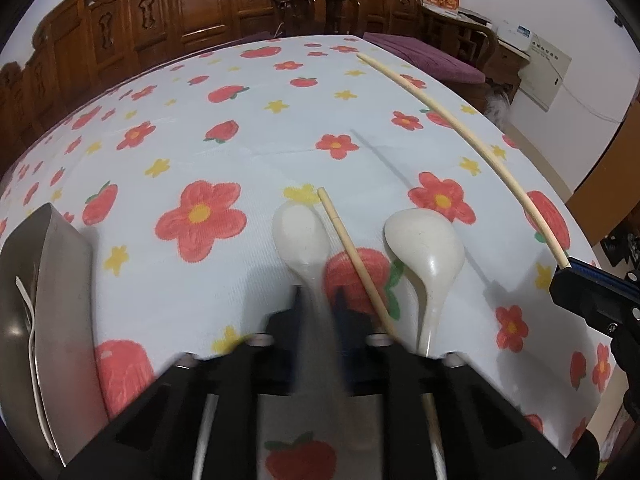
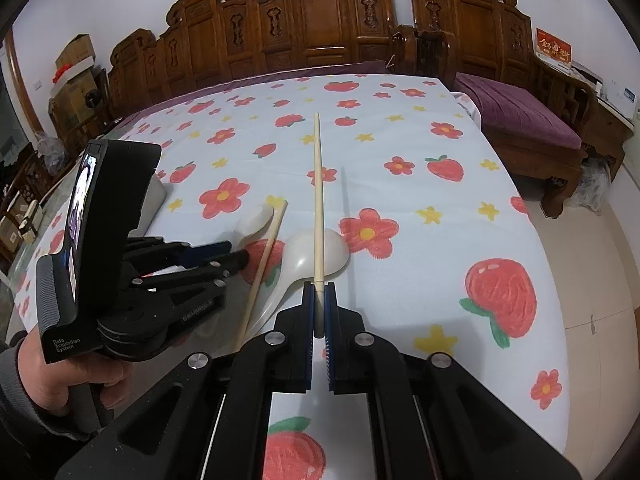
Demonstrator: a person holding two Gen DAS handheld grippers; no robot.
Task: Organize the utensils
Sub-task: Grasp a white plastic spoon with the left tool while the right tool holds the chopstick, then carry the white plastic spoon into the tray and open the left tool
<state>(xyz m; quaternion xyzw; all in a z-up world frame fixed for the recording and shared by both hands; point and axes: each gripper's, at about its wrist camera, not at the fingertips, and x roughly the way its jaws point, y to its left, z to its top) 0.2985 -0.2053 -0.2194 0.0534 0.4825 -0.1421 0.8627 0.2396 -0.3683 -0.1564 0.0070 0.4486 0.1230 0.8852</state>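
Two white spoons lie side by side on the flowered cloth. My left gripper (image 1: 320,300) is shut on the handle of the left white spoon (image 1: 300,236), whose bowl points away; the handle is blurred between the fingers. The second white spoon (image 1: 428,248) lies free to its right. A loose chopstick (image 1: 356,264) rests between them. My right gripper (image 2: 319,292) is shut on another long chopstick (image 2: 318,200), held above the second spoon (image 2: 316,252). In the right wrist view the left gripper (image 2: 242,258) reaches in from the left.
A metal tray (image 1: 60,280) with a white utensil in it sits at the left edge. The cloth-covered table (image 2: 440,208) ends at the right above a tiled floor. Carved wooden furniture and a purple-cushioned bench (image 2: 520,120) stand behind. A hand (image 2: 80,368) holds the left gripper.
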